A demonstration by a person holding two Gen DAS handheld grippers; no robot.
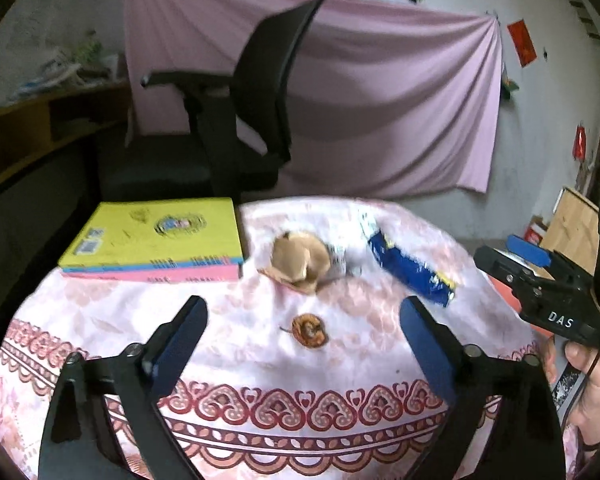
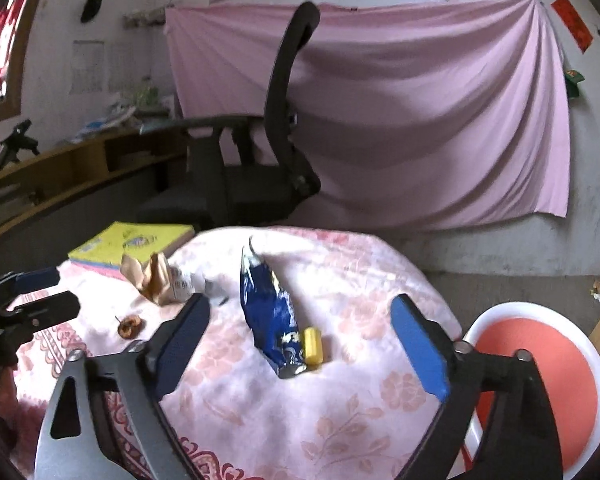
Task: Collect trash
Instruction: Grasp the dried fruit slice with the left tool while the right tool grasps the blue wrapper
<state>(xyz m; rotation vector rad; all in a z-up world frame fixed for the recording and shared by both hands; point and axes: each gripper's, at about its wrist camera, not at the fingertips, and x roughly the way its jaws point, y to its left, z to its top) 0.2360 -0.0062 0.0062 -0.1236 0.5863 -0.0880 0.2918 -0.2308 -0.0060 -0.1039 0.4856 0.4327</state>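
Round table under a pink floral tablecloth [image 1: 228, 320]; both grippers hover above its near side, angled downward. Left gripper [image 1: 304, 334]: jaws spread wide, nothing between the pads; a small brown fruit core [image 1: 310, 331] lies on the cloth in line with the gap, not touched. Right gripper [image 2: 300, 336]: jaws likewise wide apart and empty; framed in the gap are a crumpled blue snack wrapper [image 2: 270, 312] lying flat and a small yellow cylinder [image 2: 313, 345] touching the wrapper's near end on its right side. Further back, a crumpled brown paper bag [image 1: 298, 262] sits near table centre, with a scrunched white-and-grey wrapper [image 2: 186, 282] just beside it on the side toward the blue wrapper. A stack of books with a yellow cover [image 1: 160, 240] rests at the far left edge of the table, apart from the trash. Right gripper's body and the hand [image 1: 596, 396] holding it show at the right edge of the left wrist view. Beyond the table: a black office chair [image 2: 256, 168] and a pink sheet [image 2: 420, 112] hung on the wall. A red-and-white stool [image 2: 540, 364] stands just right of the table.
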